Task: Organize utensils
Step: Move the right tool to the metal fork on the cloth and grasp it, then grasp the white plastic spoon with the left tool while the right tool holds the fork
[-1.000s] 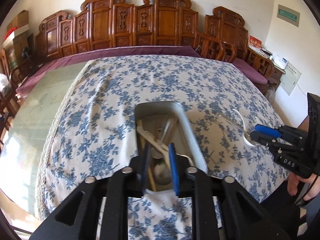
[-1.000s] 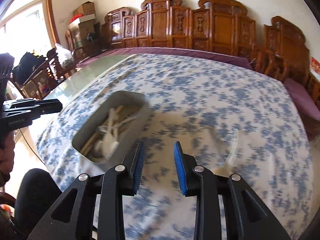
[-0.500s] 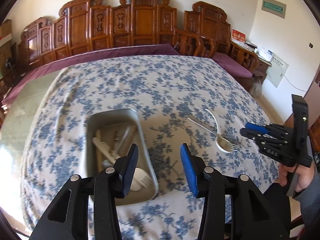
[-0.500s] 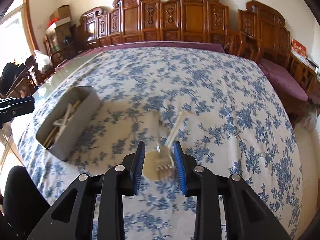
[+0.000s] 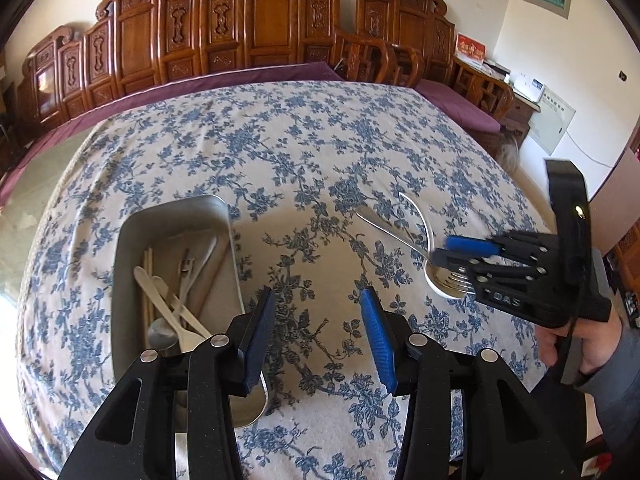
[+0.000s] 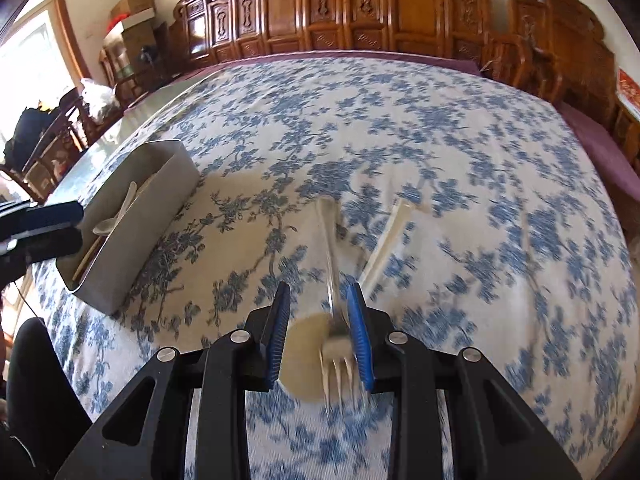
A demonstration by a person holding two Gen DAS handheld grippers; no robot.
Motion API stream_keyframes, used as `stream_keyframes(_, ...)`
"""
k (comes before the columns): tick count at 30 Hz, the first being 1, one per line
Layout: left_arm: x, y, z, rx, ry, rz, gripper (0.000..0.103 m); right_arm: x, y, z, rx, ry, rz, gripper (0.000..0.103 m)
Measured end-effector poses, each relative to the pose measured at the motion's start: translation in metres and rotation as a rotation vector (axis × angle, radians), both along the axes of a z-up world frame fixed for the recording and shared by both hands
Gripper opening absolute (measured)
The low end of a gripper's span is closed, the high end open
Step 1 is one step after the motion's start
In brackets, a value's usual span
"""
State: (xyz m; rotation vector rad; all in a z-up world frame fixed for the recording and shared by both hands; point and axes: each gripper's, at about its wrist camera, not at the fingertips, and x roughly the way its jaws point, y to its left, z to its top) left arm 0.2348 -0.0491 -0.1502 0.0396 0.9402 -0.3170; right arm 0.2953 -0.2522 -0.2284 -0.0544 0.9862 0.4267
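A grey metal bin (image 5: 128, 236) with several pale utensils sits on the floral cloth, left of my left gripper (image 5: 318, 330), which is open and empty above the cloth. The bin also shows at left in the right wrist view (image 6: 132, 248). A metal fork (image 6: 334, 280) and a pale spoon (image 6: 384, 252) lie crossed on the cloth. My right gripper (image 6: 320, 340) is low over them, jaws open around the fork's neck and the spoon's bowl. In the left wrist view the right gripper (image 5: 448, 250) sits over the fork (image 5: 384, 228) and spoon (image 5: 420, 216).
The table carries a blue floral cloth (image 5: 280, 152) with a bare glass strip at left (image 5: 24, 208). Carved wooden chairs (image 5: 256, 32) line the far edge. A person's hand (image 5: 576, 344) holds the right gripper at the table's right edge.
My left gripper has opened and drawn back and to the right from the bin. My right gripper has swung from the bin side over to the fork and spoon and lowered onto them.
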Motion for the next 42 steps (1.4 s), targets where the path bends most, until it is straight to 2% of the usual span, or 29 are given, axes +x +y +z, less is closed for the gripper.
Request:
stream_keyframes(3, 0.003, -0.004, -0.004, 0.000, 0.007, -0.006, 0.042, 0.014, 0.009, -0.007, -0.031, 0.026, 0.021, 0.028)
stream_keyframes(11, 0.008, -0.010, -0.012, -0.006, 0.021, -0.022, 0.042, 0.029, 0.019, -0.021, -0.131, 0.076, 0.057, 0.025)
stream_keyframes(17, 0.008, -0.011, -0.013, -0.012, 0.022, -0.031, 0.042, 0.032, 0.023, -0.028, -0.153, 0.104, 0.055, 0.022)
stream_keyframes(20, 0.007, -0.008, -0.013, -0.015, 0.021, -0.029, 0.042, 0.029, 0.026, -0.029, -0.160, 0.105, 0.054, 0.009)
stream_keyframes(23, 0.006, -0.006, -0.012, -0.016, 0.023, -0.027, 0.042, 0.027, 0.029, -0.029, -0.176, 0.100, 0.054, 0.008)
stream_keyframes(27, 0.002, -0.004, -0.010, -0.014, 0.022, -0.028, 0.042, 0.024, 0.029, -0.025, -0.147, 0.100, 0.051, 0.008)
stream_keyframes(32, -0.001, -0.010, -0.006, -0.016, 0.015, -0.037, 0.042, 0.012, 0.020, -0.003, -0.092, 0.051, 0.022, 0.008)
stream_keyframes(37, 0.000, -0.021, -0.007, -0.018, 0.006, -0.051, 0.046, 0.001, -0.007, 0.018, -0.061, 0.010, -0.026, 0.008)
stream_keyframes(42, 0.006, -0.038, -0.020, -0.021, 0.008, -0.075, 0.046, -0.013, -0.039, 0.020, -0.059, 0.001, -0.063, 0.008)
